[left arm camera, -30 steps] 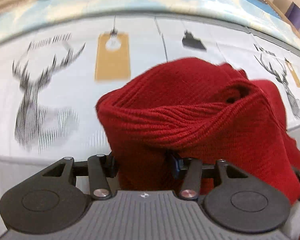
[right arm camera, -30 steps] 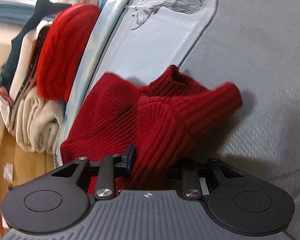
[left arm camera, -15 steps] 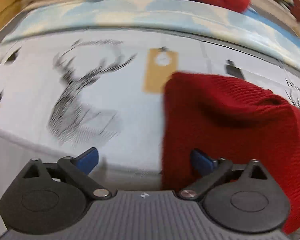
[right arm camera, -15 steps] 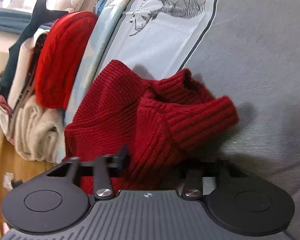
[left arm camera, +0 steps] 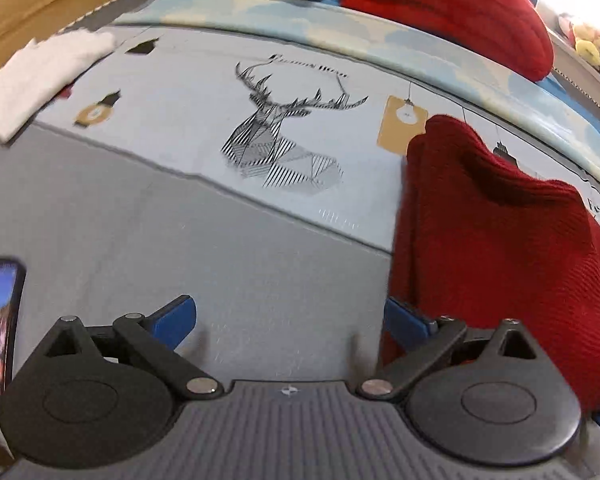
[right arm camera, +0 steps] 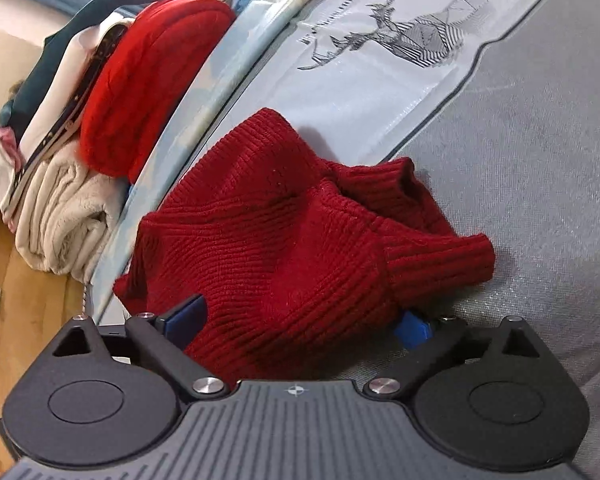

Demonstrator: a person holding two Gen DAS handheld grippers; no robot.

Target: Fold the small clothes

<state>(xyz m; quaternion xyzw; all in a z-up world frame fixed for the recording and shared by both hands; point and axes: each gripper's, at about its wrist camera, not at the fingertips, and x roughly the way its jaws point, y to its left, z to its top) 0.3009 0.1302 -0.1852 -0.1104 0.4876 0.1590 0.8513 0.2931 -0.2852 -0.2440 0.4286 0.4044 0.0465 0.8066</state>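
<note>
Both grippers had let go of the red sweater [right arm camera: 284, 236] since the earlier frames, their jaws just opening. It lay in a bunched heap on the bed [left arm camera: 204, 248], right of the deer print [left arm camera: 284, 148]. Left gripper [left arm camera: 288, 320], jaws wide and empty, had swung left of it. Right gripper [right arm camera: 300, 320], jaws wide, straddled the hem unpressed. Risk: the loose fold could slump open, or a pad could snag the knit.

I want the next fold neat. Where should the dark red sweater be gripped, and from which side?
Probably the ribbed cuff of the dark red sweater, approached from the grey side: it juts clear of the bunched body, flat on the bedding.
</note>
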